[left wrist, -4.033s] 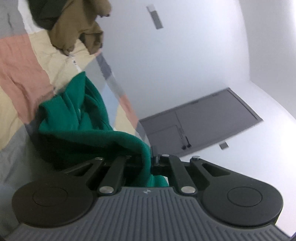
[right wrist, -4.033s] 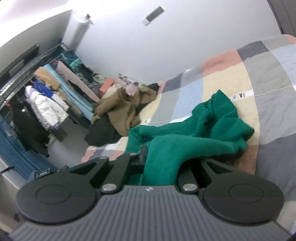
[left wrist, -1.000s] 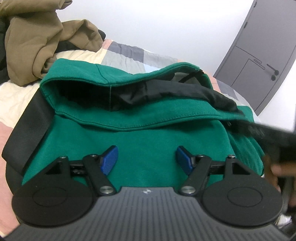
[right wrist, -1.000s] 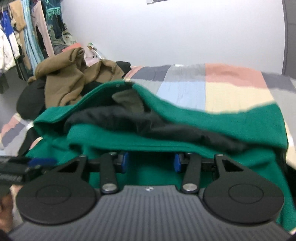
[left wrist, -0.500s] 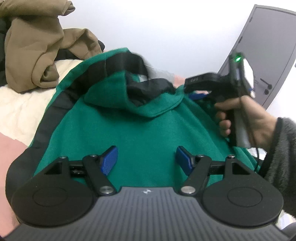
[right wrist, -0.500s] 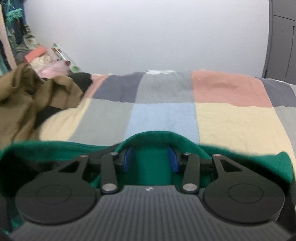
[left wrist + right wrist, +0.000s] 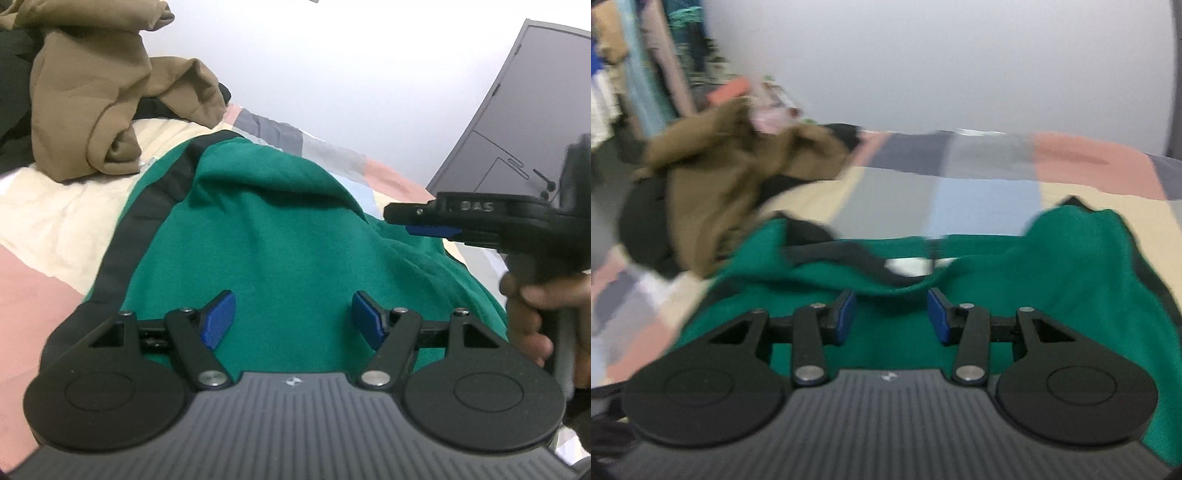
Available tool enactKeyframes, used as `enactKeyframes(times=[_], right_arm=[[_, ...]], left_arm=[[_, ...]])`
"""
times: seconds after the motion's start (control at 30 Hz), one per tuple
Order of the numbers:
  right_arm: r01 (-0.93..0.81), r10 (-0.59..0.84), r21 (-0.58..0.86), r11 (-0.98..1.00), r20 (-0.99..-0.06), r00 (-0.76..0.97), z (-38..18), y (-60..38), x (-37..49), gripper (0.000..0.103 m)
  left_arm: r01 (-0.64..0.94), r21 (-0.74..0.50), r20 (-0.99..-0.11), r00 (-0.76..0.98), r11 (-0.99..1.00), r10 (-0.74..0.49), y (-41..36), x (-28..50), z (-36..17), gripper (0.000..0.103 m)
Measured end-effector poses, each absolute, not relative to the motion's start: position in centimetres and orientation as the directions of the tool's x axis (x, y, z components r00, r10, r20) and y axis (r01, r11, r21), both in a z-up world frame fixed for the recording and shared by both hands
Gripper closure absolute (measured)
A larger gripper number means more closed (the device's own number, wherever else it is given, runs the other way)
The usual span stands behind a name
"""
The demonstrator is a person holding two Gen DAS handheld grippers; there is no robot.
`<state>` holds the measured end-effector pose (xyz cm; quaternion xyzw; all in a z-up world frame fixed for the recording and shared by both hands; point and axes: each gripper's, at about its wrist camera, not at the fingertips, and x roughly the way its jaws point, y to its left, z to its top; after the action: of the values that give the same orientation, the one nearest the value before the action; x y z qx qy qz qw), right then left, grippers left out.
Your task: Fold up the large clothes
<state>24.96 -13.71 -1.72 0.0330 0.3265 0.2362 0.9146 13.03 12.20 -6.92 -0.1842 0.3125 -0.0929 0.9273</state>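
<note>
- Left gripper point(image 7: 293, 319): fingers wide apart, nothing between pads, hovering just over green hoodie point(image 7: 280, 258).
- Right gripper point(image 7: 891, 315): fingers part-way apart, no cloth pinched; green fabric lies under and beyond it. Seen from left view, it hangs beside the hoodie's right edge, held in a hand point(image 7: 535, 317).
- Hoodie lies on patchwork bedspread point(image 7: 40, 229), front-ish down w/ black trim along left side; hood end bunched, black lining showing in right view (blurred).
- Beyond: brown garment point(image 7: 103, 96) heaped just past hoodie, wall, grey door point(image 7: 517, 122).
- Step, my read: spreading/flattening before 1st fold; neither side gripped.
- Next needs: pick 2 matching edge pts, pinch, pull taut.
</note>
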Motion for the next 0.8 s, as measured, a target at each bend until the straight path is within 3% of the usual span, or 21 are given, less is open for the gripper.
enactKeyframes(times=[0.13,0.3,0.53,0.8], right_arm=[[-0.504,0.513,0.211,0.837,-0.624,0.589,-1.5,-9.6,24.0,0.058],[-0.491,0.418,0.134,0.861,-0.737,0.531,-3.8,-4.1,28.1,0.056],[-0.406,0.276,0.019,0.913,-0.763,0.585,-6.6,-0.7,35.8,0.058],[-0.348,0.297,0.091,0.933,-0.741,0.603,-7.7,-1.6,37.9,0.059]], left_arm=[[0.044,-0.402,-0.547,0.789,0.914,-0.278,12.5,12.8,-6.8,0.029],[0.029,-0.411,-0.550,0.789,0.911,-0.273,12.8,12.9,-7.1,0.029],[0.034,-0.418,-0.537,0.797,0.908,-0.277,12.8,12.9,-7.4,0.029],[0.060,-0.398,-0.532,0.798,0.915,-0.284,12.8,13.2,-8.4,0.029]])
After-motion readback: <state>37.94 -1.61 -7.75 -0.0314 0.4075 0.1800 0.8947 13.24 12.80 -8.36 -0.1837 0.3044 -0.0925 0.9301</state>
